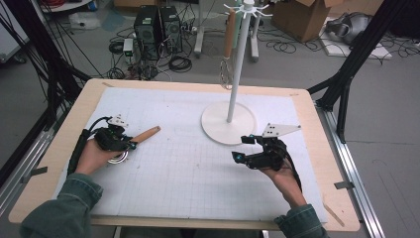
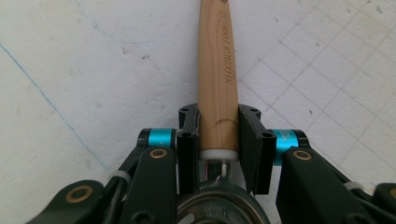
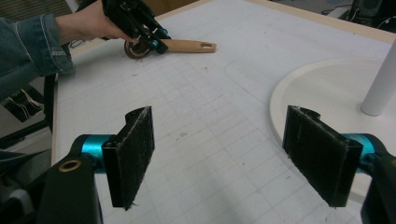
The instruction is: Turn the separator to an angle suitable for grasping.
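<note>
A kitchen tool with a wooden handle lies on the white gridded mat, its metal head by the person's left hand. My left gripper is shut on the lower end of that handle, one pad on each side. My right gripper hovers open over the mat just in front of the white stand's round base, with nothing between its pads.
The white stand's pole rises from the base and has pegs at its top; another wooden-handled utensil hangs from one. The mat covers a wooden table. Computers, cables and boxes sit on the floor beyond.
</note>
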Available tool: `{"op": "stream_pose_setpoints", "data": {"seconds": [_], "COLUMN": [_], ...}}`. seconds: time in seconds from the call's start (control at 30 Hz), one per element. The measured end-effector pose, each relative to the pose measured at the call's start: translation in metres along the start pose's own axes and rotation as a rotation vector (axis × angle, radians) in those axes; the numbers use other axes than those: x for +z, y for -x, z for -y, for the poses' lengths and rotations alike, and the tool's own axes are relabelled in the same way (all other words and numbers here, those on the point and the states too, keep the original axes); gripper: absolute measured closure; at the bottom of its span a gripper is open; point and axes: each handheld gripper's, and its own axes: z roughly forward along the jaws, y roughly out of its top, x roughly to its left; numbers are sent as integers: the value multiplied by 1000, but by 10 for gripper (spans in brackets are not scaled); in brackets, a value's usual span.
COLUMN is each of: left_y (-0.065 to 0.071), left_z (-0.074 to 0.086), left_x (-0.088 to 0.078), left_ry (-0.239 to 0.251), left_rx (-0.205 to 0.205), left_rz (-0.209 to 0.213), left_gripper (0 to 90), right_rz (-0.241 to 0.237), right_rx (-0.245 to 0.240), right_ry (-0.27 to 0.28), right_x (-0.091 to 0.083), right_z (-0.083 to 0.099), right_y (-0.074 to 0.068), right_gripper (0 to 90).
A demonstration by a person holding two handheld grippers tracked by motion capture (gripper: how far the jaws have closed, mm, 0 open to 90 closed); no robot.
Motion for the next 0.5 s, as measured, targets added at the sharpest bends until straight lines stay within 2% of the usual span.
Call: {"op": "stream_pose_setpoints", "data": {"seconds": [0.2, 0.5], "left_y": [-1, -1], "left_z": [1, 2], "left_x": [-4, -14], "left_ry": [13, 57], "left_rx": [1, -2], "left_rz": [14, 30], "left_gripper": [705, 706], "right_rz": [-9, -23], "right_rx": [-3, -10], "right_ry": [-13, -16], "right_x": [5, 13], "right_z": [-1, -5], "right_y": [-1, -4], "right_gripper": [243, 243]}}
